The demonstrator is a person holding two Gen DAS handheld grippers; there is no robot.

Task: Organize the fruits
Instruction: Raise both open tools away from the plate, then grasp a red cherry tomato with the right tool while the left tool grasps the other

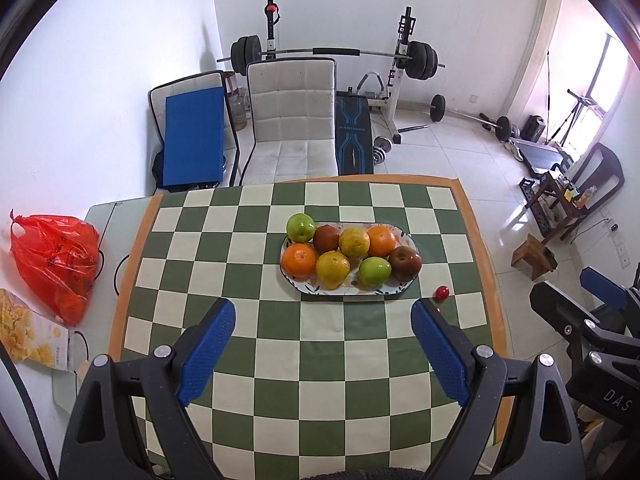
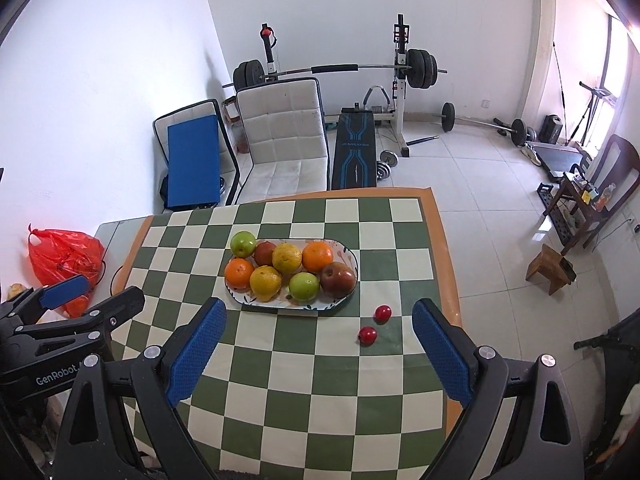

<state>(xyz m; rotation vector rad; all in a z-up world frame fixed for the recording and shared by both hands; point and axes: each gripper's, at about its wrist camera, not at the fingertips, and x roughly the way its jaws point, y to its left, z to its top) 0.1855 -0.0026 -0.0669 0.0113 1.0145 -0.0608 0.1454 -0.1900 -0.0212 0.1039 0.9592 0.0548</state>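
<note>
Table (image 2: 408, 384) w/ green-and-cream checked cloth, orange border. Oval plate (image 2: 344, 254) of fruit sits mid-cloth, toward far edge. Two small red fruits (image 2: 383, 314) loose on cloth just beside plate, nearer right edge. Red plastic bag (image 1: 56, 256) and yellow box (image 1: 34, 336) on bare left side.

You are in a lived-in home, in a room that serves as both dining space and home gym; the table (image 1: 472, 240) wears a green-and-cream checkered cloth (image 2: 332, 364), with a white padded chair (image 1: 292, 120) drawn up at its far side; behind it stand a barbell rack (image 2: 400, 80), a weight bench (image 2: 354, 152) and loose dumbbells (image 2: 386, 164) on a white tiled floor (image 1: 452, 160); a red plastic shopping bag (image 1: 56, 256) sits at the table's left.
</note>
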